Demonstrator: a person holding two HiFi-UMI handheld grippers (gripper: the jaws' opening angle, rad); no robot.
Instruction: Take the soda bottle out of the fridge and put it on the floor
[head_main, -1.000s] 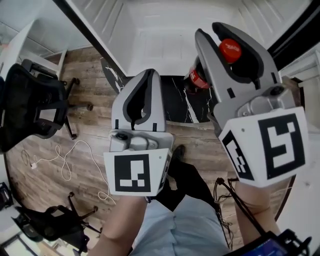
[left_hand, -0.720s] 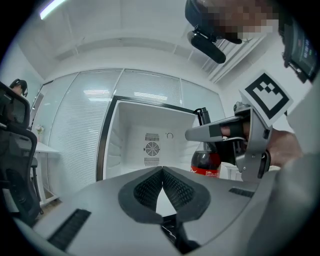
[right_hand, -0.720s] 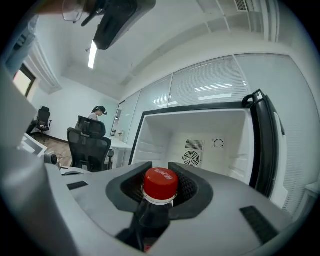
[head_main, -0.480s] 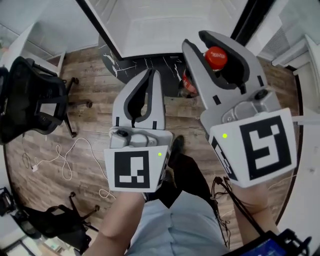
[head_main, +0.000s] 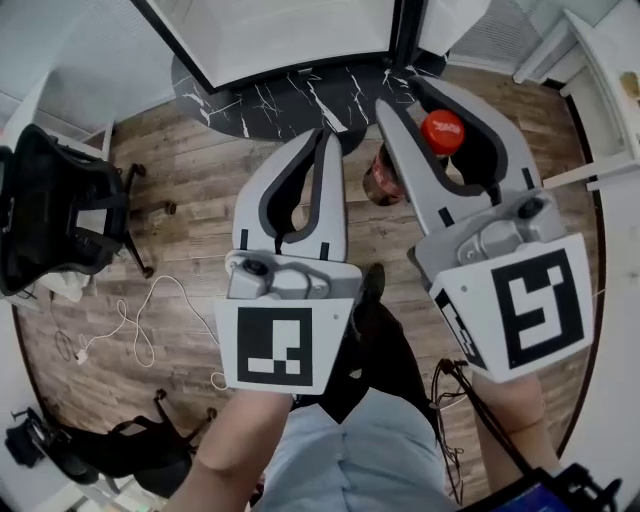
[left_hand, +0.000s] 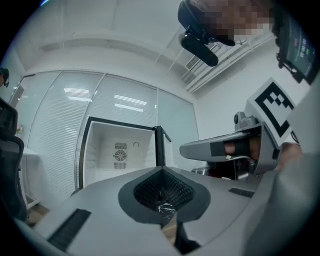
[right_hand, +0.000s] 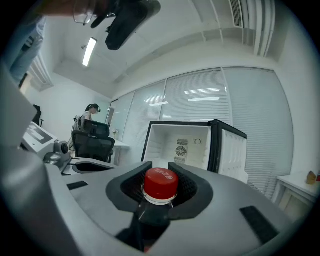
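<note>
The soda bottle hangs over the wooden floor with its red cap (head_main: 442, 131) up and its dark, red-labelled body (head_main: 384, 180) below. My right gripper (head_main: 414, 100) is shut on the bottle's neck; in the right gripper view the cap (right_hand: 160, 181) sits in the notch between the jaws. My left gripper (head_main: 321, 140) is beside it on the left, shut, its tips together with nothing between them. The open fridge (head_main: 290, 30), white inside, stands at the top of the head view and ahead of both grippers (left_hand: 120, 150).
A black marble-patterned slab (head_main: 290, 100) lies in front of the fridge. A black office chair (head_main: 50, 210) stands at the left, with a white cable (head_main: 140, 320) on the floor. Another chair base (head_main: 100, 450) is at the bottom left. White furniture (head_main: 600, 100) borders the right.
Both grippers have drawn back from the fridge, which has slid towards the top of the head view. The bottle has come along in the right gripper, now over the wooden floor.
</note>
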